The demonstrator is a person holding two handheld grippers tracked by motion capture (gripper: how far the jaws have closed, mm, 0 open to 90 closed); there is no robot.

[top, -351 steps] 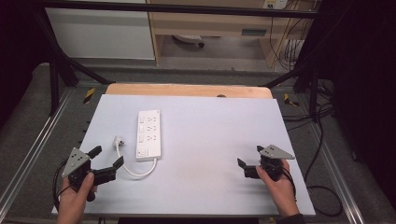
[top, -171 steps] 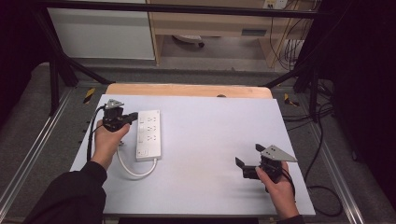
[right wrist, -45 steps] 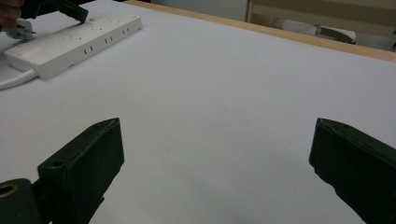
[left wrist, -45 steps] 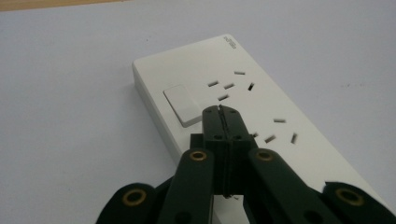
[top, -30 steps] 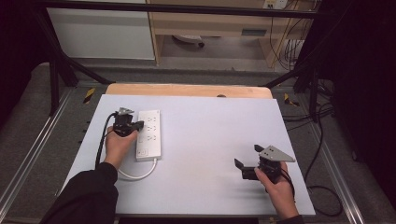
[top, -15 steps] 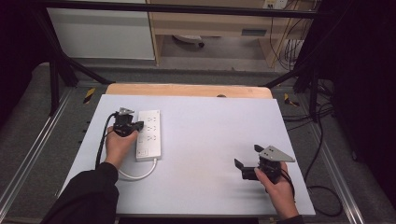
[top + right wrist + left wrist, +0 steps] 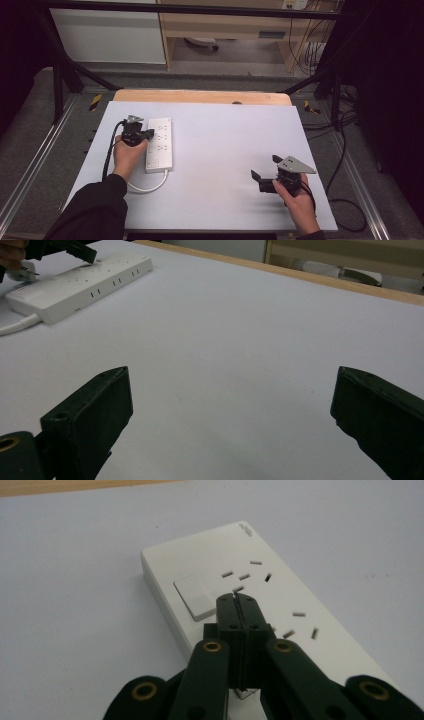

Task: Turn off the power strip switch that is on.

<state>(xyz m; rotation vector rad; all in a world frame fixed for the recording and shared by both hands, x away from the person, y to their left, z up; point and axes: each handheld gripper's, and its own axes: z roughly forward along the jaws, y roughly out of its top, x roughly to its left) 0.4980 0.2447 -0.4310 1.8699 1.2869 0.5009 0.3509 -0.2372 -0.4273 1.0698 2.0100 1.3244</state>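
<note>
We see the left tongs (image 7: 239,597) with both black jaws pressed flat together, nothing gripped between them, their tips hovering over or touching the face of the white power strip (image 7: 280,595); we cannot tell which. The tips sit just beside the strip's rocker switch (image 7: 196,596), among the socket slots. From the high view, the left tongs (image 7: 148,134) reach onto the left edge of the power strip (image 7: 160,145), which lies lengthwise on the left half of the pale tabletop (image 7: 225,135), its white cord (image 7: 147,187) looping from the near end under the person's left hand (image 7: 127,155). The right tongs (image 7: 263,175) are well apart from the strip, near the front right of the tabletop, and in the right gripper view their jaws stand wide apart with only bare tabletop (image 7: 240,350) between them.
</note>
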